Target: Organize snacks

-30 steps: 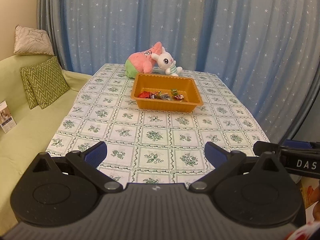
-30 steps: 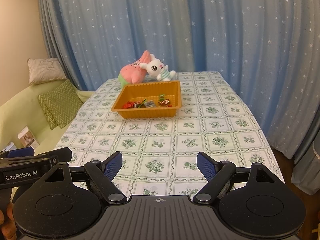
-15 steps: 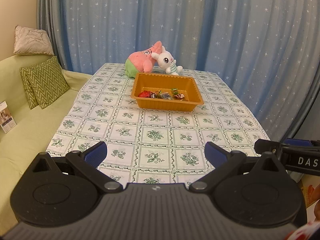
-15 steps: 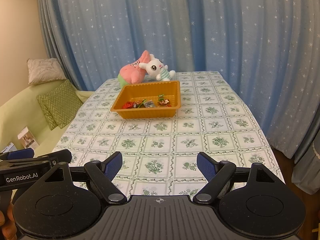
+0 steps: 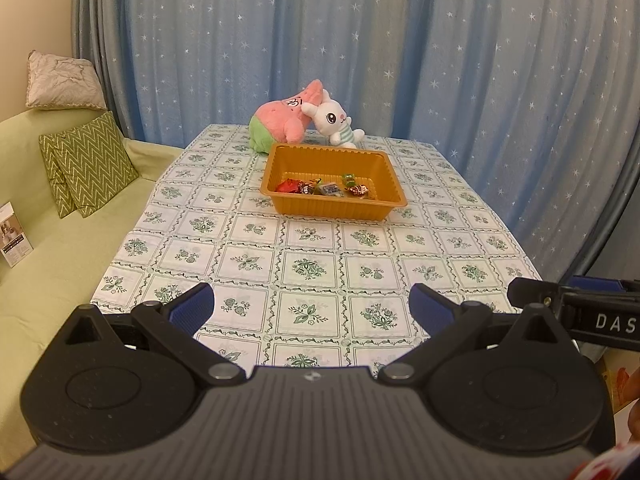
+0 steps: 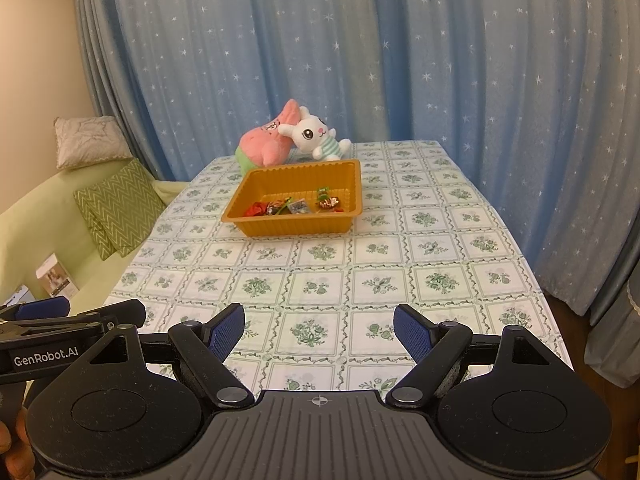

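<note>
An orange tray (image 5: pixel 332 206) stands on the far half of the table and holds several wrapped snacks (image 5: pixel 325 188). It also shows in the right wrist view (image 6: pixel 294 224) with the snacks (image 6: pixel 294 206) along its near side. My left gripper (image 5: pixel 312 307) is open and empty above the table's near edge, far from the tray. My right gripper (image 6: pixel 319 328) is open and empty, also at the near edge. The right gripper's side shows at the right of the left wrist view (image 5: pixel 576 308).
A pink plush (image 5: pixel 284 118) and a white bunny plush (image 5: pixel 332 120) lie behind the tray. The table carries a floral checked cloth (image 5: pixel 312 256). A green sofa (image 5: pixel 48 248) with cushions stands left. Blue star curtains (image 5: pixel 360 48) hang behind and right.
Both grippers have drawn back slightly from the table; the tray looks a little smaller. Both stay open and empty.
</note>
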`<move>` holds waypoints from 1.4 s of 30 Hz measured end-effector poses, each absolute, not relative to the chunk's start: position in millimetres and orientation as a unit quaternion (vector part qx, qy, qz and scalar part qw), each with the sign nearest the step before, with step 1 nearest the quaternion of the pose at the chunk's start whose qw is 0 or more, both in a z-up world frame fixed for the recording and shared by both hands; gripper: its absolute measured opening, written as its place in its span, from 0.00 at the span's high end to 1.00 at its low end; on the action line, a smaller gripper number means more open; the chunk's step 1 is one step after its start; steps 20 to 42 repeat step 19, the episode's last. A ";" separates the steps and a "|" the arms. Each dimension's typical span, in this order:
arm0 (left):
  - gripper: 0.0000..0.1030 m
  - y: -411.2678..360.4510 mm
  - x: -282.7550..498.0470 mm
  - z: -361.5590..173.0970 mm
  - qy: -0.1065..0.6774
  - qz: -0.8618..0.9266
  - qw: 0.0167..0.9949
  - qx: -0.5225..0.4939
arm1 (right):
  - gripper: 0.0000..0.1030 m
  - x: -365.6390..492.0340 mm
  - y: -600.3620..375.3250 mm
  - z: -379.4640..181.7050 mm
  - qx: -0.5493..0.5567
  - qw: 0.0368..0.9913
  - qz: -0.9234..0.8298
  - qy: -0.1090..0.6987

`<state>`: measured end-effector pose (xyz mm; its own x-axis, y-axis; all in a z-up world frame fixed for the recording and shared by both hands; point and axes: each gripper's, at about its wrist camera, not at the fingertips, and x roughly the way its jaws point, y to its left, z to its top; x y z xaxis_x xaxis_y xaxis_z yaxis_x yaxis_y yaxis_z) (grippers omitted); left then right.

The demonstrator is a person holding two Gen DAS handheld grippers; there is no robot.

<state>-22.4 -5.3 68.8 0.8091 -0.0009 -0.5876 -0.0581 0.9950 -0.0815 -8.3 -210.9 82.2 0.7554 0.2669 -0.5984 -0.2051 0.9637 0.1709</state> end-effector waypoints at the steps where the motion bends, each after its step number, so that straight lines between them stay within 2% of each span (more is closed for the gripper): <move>1: 0.00 -5.1 -22.1 68.5 0.309 0.015 0.950 -0.048 | 0.21 -7.7 -210.3 81.7 0.048 0.936 0.126 0.326; 42: 0.00 -4.3 -24.5 64.1 0.307 0.014 0.950 -0.050 | 0.21 -10.6 -208.6 77.3 0.050 0.935 0.126 0.327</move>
